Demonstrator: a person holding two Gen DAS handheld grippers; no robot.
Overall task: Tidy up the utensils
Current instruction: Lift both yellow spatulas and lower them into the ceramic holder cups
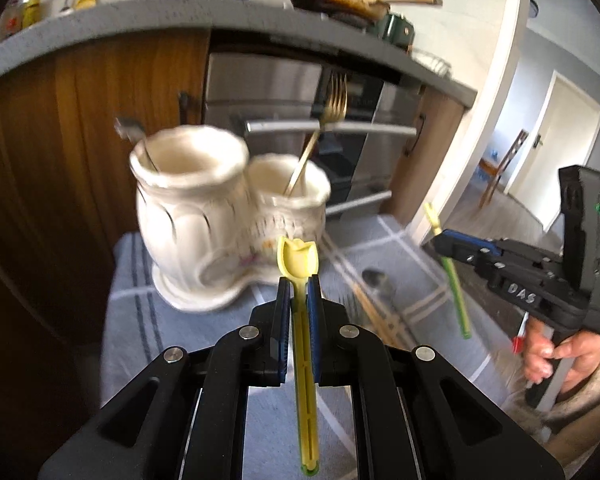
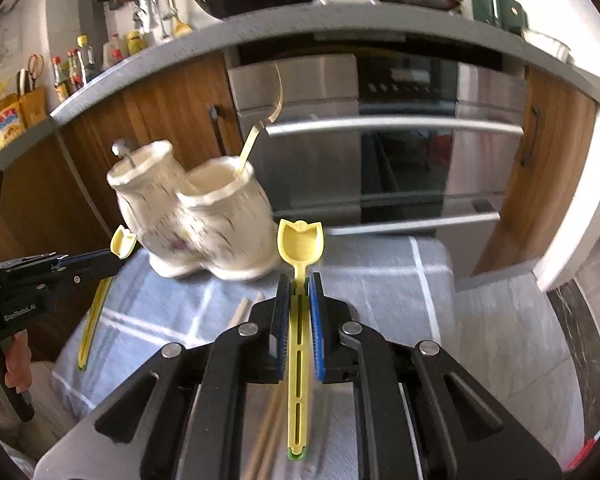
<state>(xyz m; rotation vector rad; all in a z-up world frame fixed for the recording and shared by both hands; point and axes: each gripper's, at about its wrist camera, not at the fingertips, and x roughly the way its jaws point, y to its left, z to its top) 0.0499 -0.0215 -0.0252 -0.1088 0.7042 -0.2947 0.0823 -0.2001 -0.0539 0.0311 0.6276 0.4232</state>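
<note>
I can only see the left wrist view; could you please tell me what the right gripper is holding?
Observer: The right gripper is shut on the handle of a yellow spoon. Its tulip-shaped bowl sticks out past the fingertips.
Operator: Thank you. Which side of the holder faces it?
Observer: The holder's smaller compartment, the one with the gold fork, is the nearer one. The spoon's bowl sits to its right, below the rim.
</note>
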